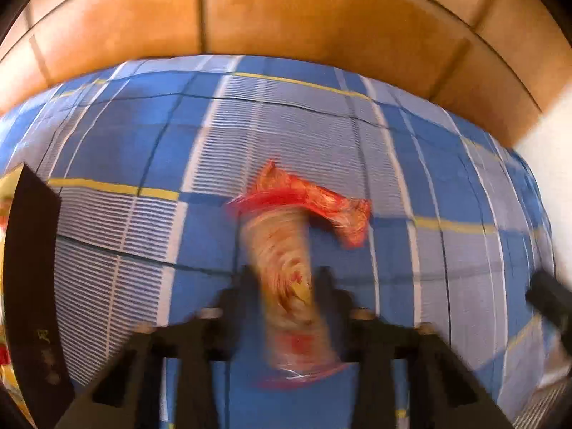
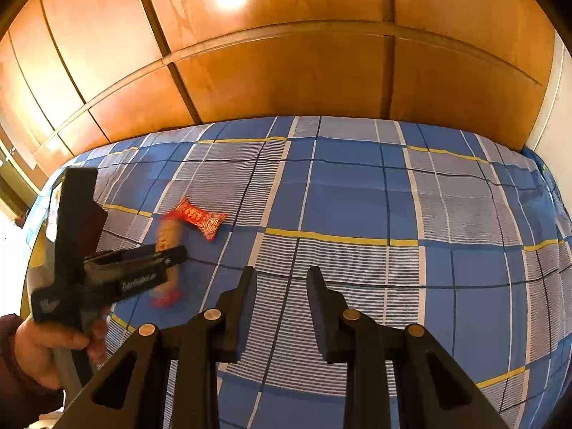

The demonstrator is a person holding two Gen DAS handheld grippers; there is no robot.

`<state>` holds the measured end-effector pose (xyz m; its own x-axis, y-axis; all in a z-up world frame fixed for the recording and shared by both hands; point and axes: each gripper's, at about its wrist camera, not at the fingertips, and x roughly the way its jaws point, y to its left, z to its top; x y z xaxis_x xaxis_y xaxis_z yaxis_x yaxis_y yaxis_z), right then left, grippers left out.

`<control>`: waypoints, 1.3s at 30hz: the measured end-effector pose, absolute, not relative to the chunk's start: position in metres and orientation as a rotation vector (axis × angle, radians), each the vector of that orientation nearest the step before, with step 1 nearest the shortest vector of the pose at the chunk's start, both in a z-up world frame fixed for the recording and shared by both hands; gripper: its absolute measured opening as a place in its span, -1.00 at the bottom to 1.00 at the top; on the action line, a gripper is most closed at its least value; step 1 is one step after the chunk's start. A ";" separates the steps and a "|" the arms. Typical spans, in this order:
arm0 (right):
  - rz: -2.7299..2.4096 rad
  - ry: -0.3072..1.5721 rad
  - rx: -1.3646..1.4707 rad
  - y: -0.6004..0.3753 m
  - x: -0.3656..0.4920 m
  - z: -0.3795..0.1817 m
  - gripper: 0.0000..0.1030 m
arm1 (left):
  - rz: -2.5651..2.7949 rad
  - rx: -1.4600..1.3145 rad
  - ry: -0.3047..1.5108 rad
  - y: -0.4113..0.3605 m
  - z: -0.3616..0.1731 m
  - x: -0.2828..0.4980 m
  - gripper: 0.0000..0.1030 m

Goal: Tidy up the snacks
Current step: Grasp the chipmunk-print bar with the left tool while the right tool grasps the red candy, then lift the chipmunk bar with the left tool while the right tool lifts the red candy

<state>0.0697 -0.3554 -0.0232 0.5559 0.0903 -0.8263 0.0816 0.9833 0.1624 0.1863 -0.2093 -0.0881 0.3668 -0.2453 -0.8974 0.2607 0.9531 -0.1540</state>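
- The left gripper (image 1: 284,279) has its black, wedge-shaped jaws clamped on a long snack packet (image 1: 286,268), one jaw on each of its long sides; the view is blurred by motion.
- The snack packet is a slim tube of clear, glossy plastic with red crimped ends, showing pale, beige biscuit-like contents; one end sticks out past the jaw tips, the other runs back between the jaws toward the camera.
- Just beyond the jaw tips, touching the far end of the held packet, lies a red wrapper (image 2: 200,217): small, crinkly and pillow-shaped with gold print and pinched ends, flat on the bed.
- The bed sheet (image 2: 357,196) is soft cloth in a blue check with white-striped panels and thin yellow and dark lines.
- The right gripper (image 2: 282,275) holds nothing: its flat, matte black jaws stand slightly apart over bare sheet, well to the right of both snacks.
- A hand (image 2: 46,346) in a dark red sleeve grips the left gripper's handle.
- Behind the bed stands a glossy, orange-brown wooden wardrobe (image 2: 286,71) with flat panels.
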 end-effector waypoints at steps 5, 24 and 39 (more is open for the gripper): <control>0.012 0.990 0.168 -0.352 0.069 -0.025 -0.44 | -0.391 0.045 1.129 -0.187 -0.087 0.139 -0.44; 0.211 1.103 0.133 -0.285 0.110 -0.057 -0.44 | -0.517 0.190 0.966 -0.143 -0.095 0.045 -0.41; 0.208 1.152 -0.076 -0.232 0.223 -0.082 -0.48 | -0.550 0.120 0.957 -0.135 -0.096 0.046 -0.41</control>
